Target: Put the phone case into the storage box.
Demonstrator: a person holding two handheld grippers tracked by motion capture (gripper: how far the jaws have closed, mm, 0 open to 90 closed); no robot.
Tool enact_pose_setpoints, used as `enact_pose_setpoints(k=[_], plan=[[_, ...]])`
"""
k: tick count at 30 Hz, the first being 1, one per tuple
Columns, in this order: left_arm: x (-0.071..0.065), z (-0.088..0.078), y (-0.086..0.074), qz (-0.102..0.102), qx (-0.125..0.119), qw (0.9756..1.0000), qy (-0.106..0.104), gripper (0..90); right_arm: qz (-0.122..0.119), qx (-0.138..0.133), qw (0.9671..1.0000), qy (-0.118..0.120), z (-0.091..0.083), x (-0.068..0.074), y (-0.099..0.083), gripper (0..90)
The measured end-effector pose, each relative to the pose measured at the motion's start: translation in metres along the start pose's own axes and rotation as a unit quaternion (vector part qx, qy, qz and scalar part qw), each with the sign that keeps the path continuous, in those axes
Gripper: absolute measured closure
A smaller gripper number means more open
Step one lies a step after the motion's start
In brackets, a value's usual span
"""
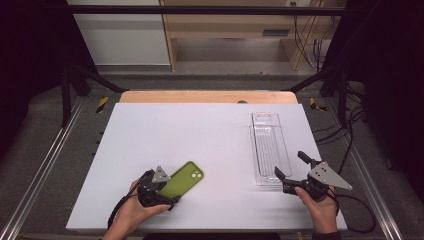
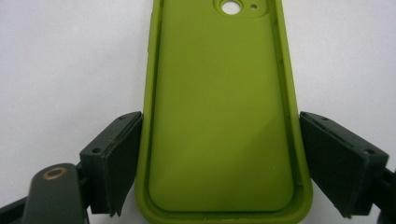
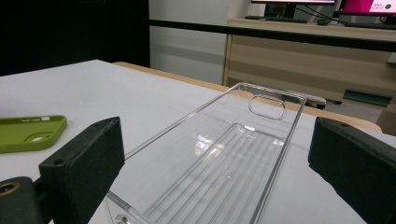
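Green phone case: an olive-green, soft-looking rectangular phone case with rounded corners is seen lying flat on the white table top, hollow side up in the left gripper view, with a round camera hole at its far end.
Place of the case: it is laid slantwise on the near left part of the white table top, well apart from the clear tray.
Left gripper: the black two-jaw left gripper is held at the near end of the green phone case; its grey three-cornered plate is seen just beside the case's near corner.
Left jaws: the case's near end is straddled, one jaw standing at each long side. On one side the pad is seen at the case's edge, on the other a thin gap is left; whether the case is pressed cannot be told for certain, so it is taken as not yet clamped.
Clear tray: a long, transparent plastic tray with a ribbed floor and a slot handle at its far end is set to the right of the green phone case.
Right gripper: the black right gripper is held at the tray's near end, right of the case.
Right jaws: they are spread wide, with the tray's near end seen between them, untouched.
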State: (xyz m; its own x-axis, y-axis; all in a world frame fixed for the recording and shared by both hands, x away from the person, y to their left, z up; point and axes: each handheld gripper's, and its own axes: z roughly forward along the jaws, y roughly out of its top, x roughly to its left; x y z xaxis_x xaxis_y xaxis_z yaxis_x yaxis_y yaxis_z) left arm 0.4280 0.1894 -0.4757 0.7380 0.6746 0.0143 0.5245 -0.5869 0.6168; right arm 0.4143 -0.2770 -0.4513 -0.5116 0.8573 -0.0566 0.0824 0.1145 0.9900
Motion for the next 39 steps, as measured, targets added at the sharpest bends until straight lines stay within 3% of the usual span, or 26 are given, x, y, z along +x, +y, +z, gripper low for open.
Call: enact_pose_setpoints(k=[1,2,4,8,9,10,11,12,14,16,20,22,23,24,25,26,27,28,31,34,35,39], plan=[[0.0,0.0,0.0,0.0,0.0,1.0,0.0,16.2,0.0,0.0,1.0,0.0,0.0,0.0,0.0,3.8],[-0.003,-0.001,0.0,0.018,-0.01,0.9997,0.013,16.3,0.0,-0.001,1.0,-0.001,0.0,0.0,0.0,3.8],[-0.005,-0.002,0.001,0.025,-0.018,0.9993,0.02,16.4,0.0,-0.001,1.0,-0.001,0.0,0.0,0.0,3.8],[-0.009,-0.002,0.011,0.017,-0.067,0.9974,0.022,16.4,-0.004,-0.007,1.0,-0.004,0.0,0.002,0.005,3.5],[-0.011,0.001,0.02,0.02,-0.097,0.9945,0.036,16.3,-0.006,-0.008,0.9999,-0.005,0.0,0.003,0.007,3.4],[-0.011,0.001,0.02,0.02,-0.097,0.9945,0.036,16.3,-0.006,-0.008,0.9999,-0.005,0.0,0.003,0.007,3.4],[-0.011,0.004,0.027,0.019,-0.132,0.9903,0.039,16.3,-0.008,-0.007,0.9999,-0.003,0.001,0.006,0.012,3.3],[-0.011,0.004,0.027,0.019,-0.132,0.9903,0.039,16.3,-0.008,-0.007,0.9999,-0.003,0.001,0.006,0.012,3.3],[-0.013,0.007,0.033,0.026,-0.167,0.9842,0.055,16.2,-0.01,-0.001,0.9999,0.001,0.005,0.014,0.019,3.1],[-0.013,0.006,0.034,0.026,-0.173,0.9828,0.058,16.2,-0.015,0.005,0.9999,0.002,0.007,0.017,0.022,3.0],[-0.017,0.002,0.032,0.019,-0.205,0.975,0.085,16.3,-0.023,0.008,0.9996,0.015,0.014,0.034,0.038,3.0],[-0.02,-0.001,0.031,0.025,-0.212,0.9721,0.096,16.3,-0.027,0.006,0.9994,0.022,0.018,0.042,0.045,3.2],[-0.021,-0.003,0.03,0.028,-0.22,0.9698,0.102,16.3,-0.027,0.011,0.9991,0.032,0.025,0.054,0.053,3.3],[-0.021,-0.005,0.03,0.027,-0.23,0.9671,0.105,16.3,-0.027,0.011,0.9991,0.032,0.025,0.054,0.053,3.3],[-0.023,-0.009,0.029,0.033,-0.246,0.9617,0.116,16.3,-0.02,0.021,0.9987,0.043,0.031,0.062,0.058,3.6],[-0.023,-0.009,0.029,0.033,-0.246,0.9617,0.116,16.3,-0.02,0.021,0.9987,0.043,0.031,0.062,0.058,3.6],[-0.024,-0.01,0.029,0.036,-0.251,0.9598,0.12,16.3,-0.006,0.03,0.9984,0.048,0.038,0.069,0.062,3.8],[-0.027,-0.01,0.029,0.036,-0.25,0.9601,0.12,16.3,-0.006,0.03,0.9984,0.048,0.038,0.069,0.062,3.8],[-0.031,-0.011,0.029,0.049,-0.258,0.9563,0.129,16.3,-0.014,0.043,0.9977,0.052,0.048,0.078,0.069,4.4],[-0.032,-0.013,0.029,0.055,-0.261,0.9534,0.14,16.3,-0.008,0.054,0.9967,0.06,0.055,0.085,0.074,4.7],[-0.03,-0.015,0.029,0.055,-0.265,0.9513,0.148,16.3,-0.002,0.059,0.9961,0.066,0.06,0.087,0.076,4.8],[-0.028,-0.016,0.027,0.05,-0.268,0.95,0.153,16.3,0.003,0.07,0.9951,0.07,0.069,0.091,0.079,4.3]])
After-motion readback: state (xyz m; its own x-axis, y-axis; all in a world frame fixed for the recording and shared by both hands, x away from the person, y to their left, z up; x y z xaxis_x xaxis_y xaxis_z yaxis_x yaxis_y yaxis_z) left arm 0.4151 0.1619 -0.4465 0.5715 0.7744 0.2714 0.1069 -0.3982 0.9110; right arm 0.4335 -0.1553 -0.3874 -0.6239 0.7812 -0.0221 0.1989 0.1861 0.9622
